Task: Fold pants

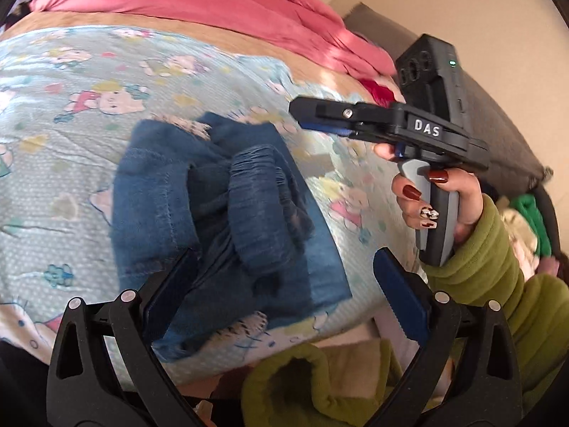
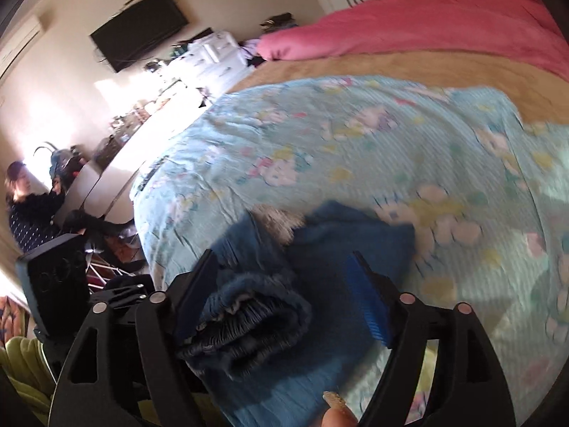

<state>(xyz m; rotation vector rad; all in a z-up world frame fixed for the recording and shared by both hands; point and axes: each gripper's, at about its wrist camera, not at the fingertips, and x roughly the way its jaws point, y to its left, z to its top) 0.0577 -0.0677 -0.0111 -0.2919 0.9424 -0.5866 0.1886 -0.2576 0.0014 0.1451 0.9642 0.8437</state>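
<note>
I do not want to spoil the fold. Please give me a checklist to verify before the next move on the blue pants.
1. Folded blue denim pants lie on the light blue cartoon-print blanket: ok.
2. Left gripper is open, holding nothing: ok.
3. Right gripper is open, jaws on either side of the gathered elastic waistband; contact: cannot tell.
4. Fold is tidy: not ok, the waistband is bunched on top and a frayed hem sticks out.
5. Pants are clear of the bed edge: not ok, the near corner lies close to it.
6. Right-wrist picture is sharp: not ok, blurred.
</note>
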